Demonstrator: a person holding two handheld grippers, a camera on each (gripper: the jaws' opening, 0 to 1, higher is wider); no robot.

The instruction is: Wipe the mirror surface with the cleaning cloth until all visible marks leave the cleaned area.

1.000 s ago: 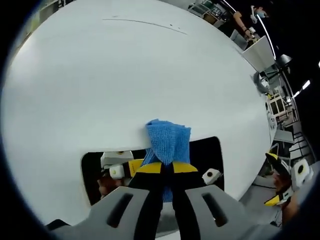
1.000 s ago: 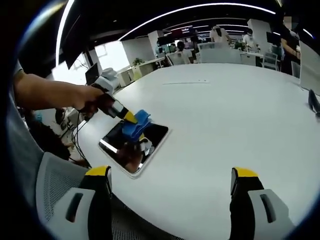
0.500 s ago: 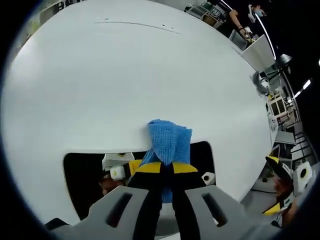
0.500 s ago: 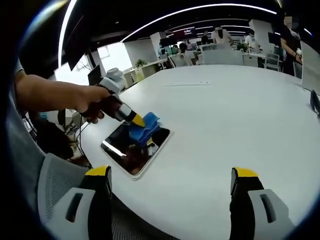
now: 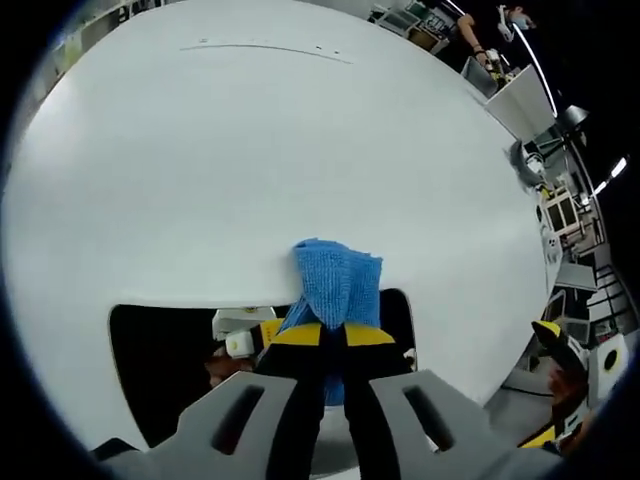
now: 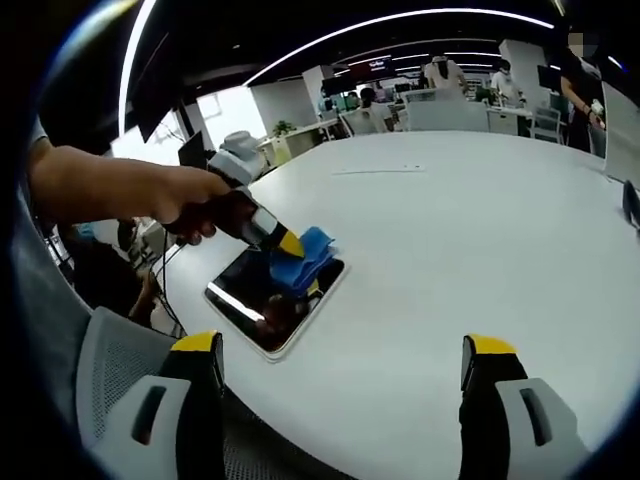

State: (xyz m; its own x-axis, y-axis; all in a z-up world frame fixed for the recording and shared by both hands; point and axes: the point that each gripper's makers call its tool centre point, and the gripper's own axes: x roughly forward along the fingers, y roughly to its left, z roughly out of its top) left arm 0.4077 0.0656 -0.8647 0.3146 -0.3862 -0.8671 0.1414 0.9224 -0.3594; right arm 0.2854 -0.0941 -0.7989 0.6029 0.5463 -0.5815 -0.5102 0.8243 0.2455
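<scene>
Open-plan office, dark ceiling with curved light strips; desks, chairs and people stand far off at the back of the right gripper view. The work surface is a large round white table (image 6: pixel 470 230), bare and smooth across most of its top.

A flat rectangular mirror with a pale rim (image 6: pixel 262 305) lies near the table edge closest to the person. Its glass reads dark and reflects the tool above it.

Left gripper (image 5: pixel 335 335): black jaws with yellow tips, pressed together on a folded blue cleaning cloth (image 5: pixel 337 282). In the left gripper view the cloth sticks out past the jaw tips and sits at the mirror's (image 5: pixel 165 350) far edge, overlapping the white tabletop (image 5: pixel 270 150) just beyond. In the right gripper view the same gripper (image 6: pixel 288 244) comes in from the left, held in a bare hand (image 6: pixel 190 200), angled down with the cloth (image 6: pixel 308 262) touching the mirror's far corner.

Right gripper (image 6: pixel 340 370): jaws spread wide, yellow-capped tips well apart, nothing between them. It hangs above the near table edge, apart from the mirror. A grey mesh chair back (image 6: pixel 110 385) shows below left. In the left gripper view the right gripper (image 5: pixel 560 385) shows at the far right edge, partly cut off.
</scene>
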